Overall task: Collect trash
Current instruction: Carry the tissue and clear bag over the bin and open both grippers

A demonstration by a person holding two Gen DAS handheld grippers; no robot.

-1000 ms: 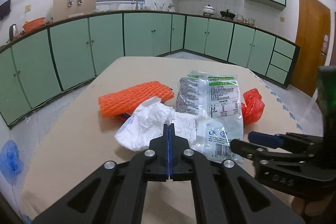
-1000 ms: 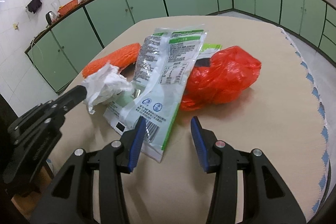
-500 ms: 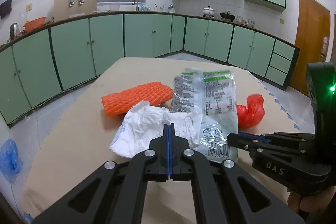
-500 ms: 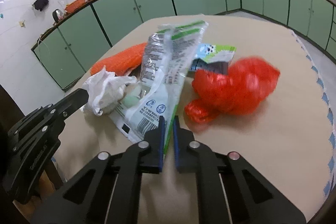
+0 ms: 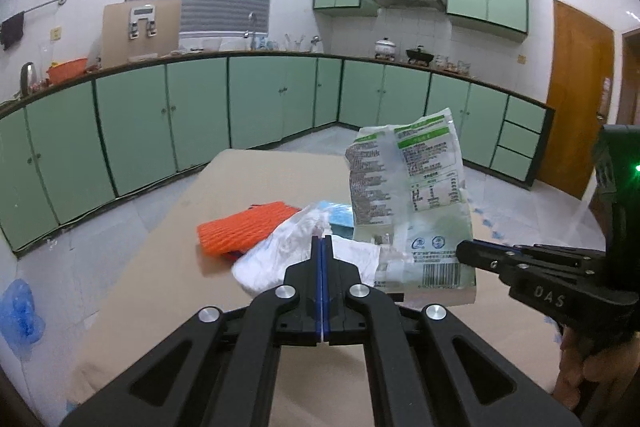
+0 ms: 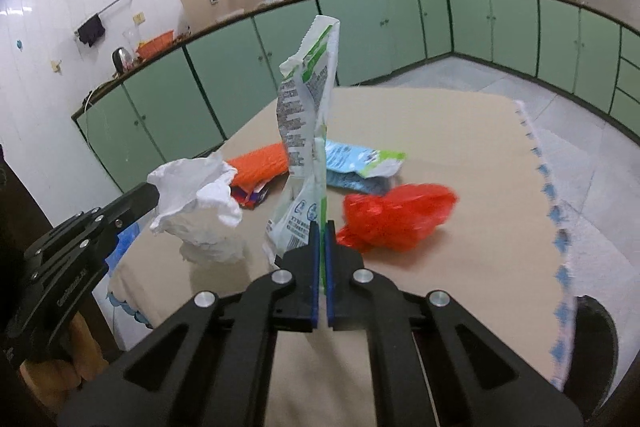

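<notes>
My left gripper [image 5: 322,239] is shut on a crumpled white paper wad [image 5: 280,259] and holds it just above the tan table [image 5: 168,267]. My right gripper [image 6: 322,225] is shut on the bottom edge of a green-and-white food bag [image 6: 308,115], which stands upright off the table. In the right wrist view the left gripper [image 6: 149,193] comes in from the left with the white wad [image 6: 196,203]. On the table lie an orange foam net [image 6: 260,163], a blue-and-green packet [image 6: 360,167] and a red plastic bag [image 6: 396,215].
A small dark wrapper [image 6: 252,195] lies beside the orange net. Green cabinets [image 5: 192,115] run round the room beyond the table. On the floor at the left is a blue bag [image 5: 18,311]. A dark round object [image 6: 592,339] sits off the table's right edge.
The right gripper's jaws closed on the food bag and raised it upright off the table. The left gripper rose with the white wad. The red bag shifted slightly.
</notes>
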